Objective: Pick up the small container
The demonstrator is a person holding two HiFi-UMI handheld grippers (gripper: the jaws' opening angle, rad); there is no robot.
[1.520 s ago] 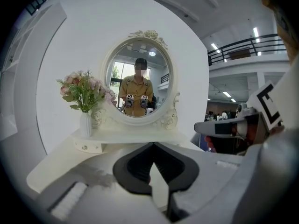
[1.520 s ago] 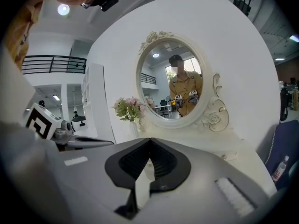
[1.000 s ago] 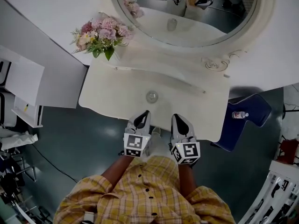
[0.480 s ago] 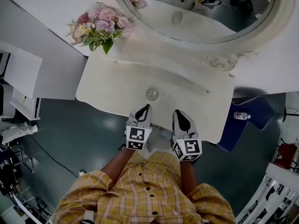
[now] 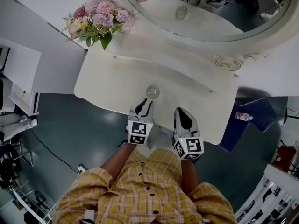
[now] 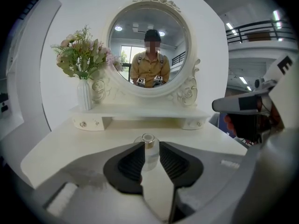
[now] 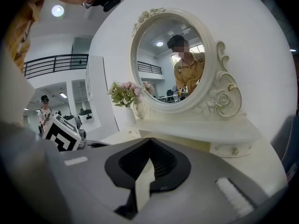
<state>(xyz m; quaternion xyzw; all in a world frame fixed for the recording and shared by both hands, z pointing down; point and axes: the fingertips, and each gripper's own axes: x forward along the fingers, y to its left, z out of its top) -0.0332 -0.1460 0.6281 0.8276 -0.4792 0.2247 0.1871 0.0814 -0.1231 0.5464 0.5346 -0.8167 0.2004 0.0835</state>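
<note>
Left gripper (image 5: 147, 102) nearer small container (image 5: 152, 91) just ahead, jaws newly ajar

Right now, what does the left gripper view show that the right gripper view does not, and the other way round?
Only the left gripper view: the small container, seen through the gap of the left gripper, whose jaws have just been opening and do not press on it. Only the right gripper view: the right gripper, jaw tips together with nothing between them, and a distant standing person at the left. Both: the round mirror, the vase of flowers and the white dressing table.
</note>
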